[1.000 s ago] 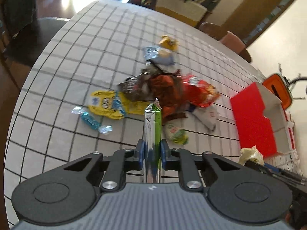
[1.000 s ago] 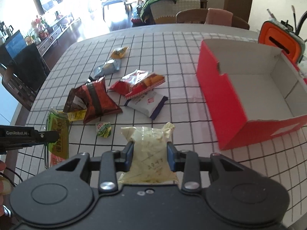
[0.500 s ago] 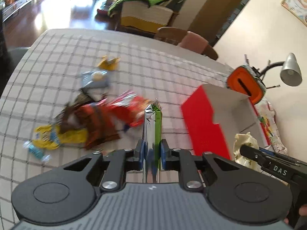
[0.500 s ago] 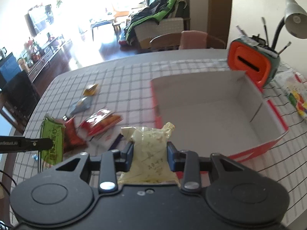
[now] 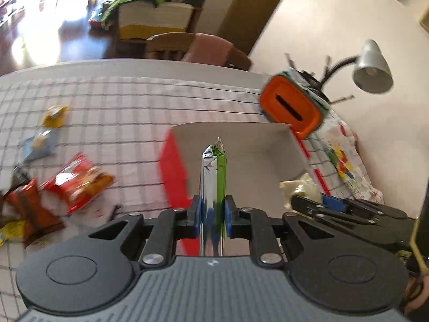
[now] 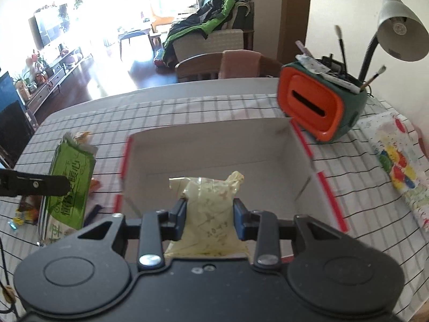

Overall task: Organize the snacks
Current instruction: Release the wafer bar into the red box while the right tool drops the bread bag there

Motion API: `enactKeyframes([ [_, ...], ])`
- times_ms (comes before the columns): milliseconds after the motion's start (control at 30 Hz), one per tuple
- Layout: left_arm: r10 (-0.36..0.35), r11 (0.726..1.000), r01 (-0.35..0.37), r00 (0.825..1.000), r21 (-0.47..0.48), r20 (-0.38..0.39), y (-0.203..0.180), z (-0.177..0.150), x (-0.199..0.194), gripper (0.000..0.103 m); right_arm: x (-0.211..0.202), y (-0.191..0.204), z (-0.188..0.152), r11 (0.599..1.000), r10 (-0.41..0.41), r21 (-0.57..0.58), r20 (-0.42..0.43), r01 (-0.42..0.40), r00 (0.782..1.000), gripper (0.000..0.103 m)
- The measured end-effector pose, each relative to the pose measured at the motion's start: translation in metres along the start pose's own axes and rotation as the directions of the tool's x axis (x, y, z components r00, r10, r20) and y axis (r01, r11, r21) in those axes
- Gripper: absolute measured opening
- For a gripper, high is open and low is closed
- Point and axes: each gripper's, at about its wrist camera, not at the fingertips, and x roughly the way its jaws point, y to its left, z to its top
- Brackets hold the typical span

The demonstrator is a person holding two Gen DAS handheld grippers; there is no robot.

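My left gripper point(image 5: 213, 216) is shut on a green and silver snack packet point(image 5: 213, 177), held edge-on in front of the open red box point(image 5: 174, 171). The same green packet point(image 6: 71, 185) shows in the right wrist view, left of the box point(image 6: 214, 145). My right gripper point(image 6: 209, 218) is shut on a pale yellow snack bag point(image 6: 207, 209), held over the box's near side; that bag also shows in the left wrist view point(image 5: 299, 187). Loose snacks lie on the checked tablecloth at left: a red bag point(image 5: 77, 182), an orange-brown bag point(image 5: 29, 209), a blue-grey packet point(image 5: 39, 146), a yellow packet point(image 5: 55, 112).
An orange and green desk organiser point(image 6: 320, 104) with brushes stands behind the box's right corner. A grey lamp point(image 6: 399, 40) rises at far right. A colourful patterned sheet point(image 6: 399, 166) lies right of the box. Chairs point(image 6: 222, 64) stand at the table's far edge.
Both grippers have swung right from the snack pile toward the red box, each still holding its packet. The box now fills the middle of both views.
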Motion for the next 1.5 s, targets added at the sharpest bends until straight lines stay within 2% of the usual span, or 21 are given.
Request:
enactKeyframes([
  [200, -0.004, 0.998, 0.006, 0.999, 0.066, -0.038, -0.047, 0.018, 0.037, 0.017, 0.015, -0.033, 0.001, 1.0, -0.024, -0.005, -0.029, 0.024, 0.999, 0.034],
  [367, 0.025, 0.997, -0.017, 0.995, 0.079, -0.097, -0.067, 0.026, 0.08, 0.017, 0.035, -0.049, 0.002, 1.0, -0.019, -0.017, -0.068, 0.018, 0.998, 0.034],
  [733, 0.099, 0.992, -0.081, 0.973, 0.095, -0.208, -0.073, 0.026, 0.147, 0.017, 0.082, -0.051, -0.005, 0.997, 0.007, -0.069, -0.176, -0.019, 0.984, 0.034],
  [1200, 0.166, 0.98, -0.127, 0.944, 0.152, -0.284, -0.078, 0.023, 0.172, 0.017, 0.103, -0.05, -0.015, 0.997, 0.008, -0.077, -0.268, -0.03, 0.963, 0.034],
  [1367, 0.164, 0.98, -0.125, 0.948, 0.155, -0.273, -0.077, 0.025, 0.168, 0.017, 0.1, -0.05, -0.015, 0.997, 0.01, -0.067, -0.266, -0.029, 0.964, 0.035],
  [1500, 0.149, 0.982, -0.115, 0.958, 0.147, -0.245, -0.076, 0.025, 0.154, 0.018, 0.087, -0.054, -0.017, 0.999, 0.016, -0.039, -0.241, -0.026, 0.97, 0.037],
])
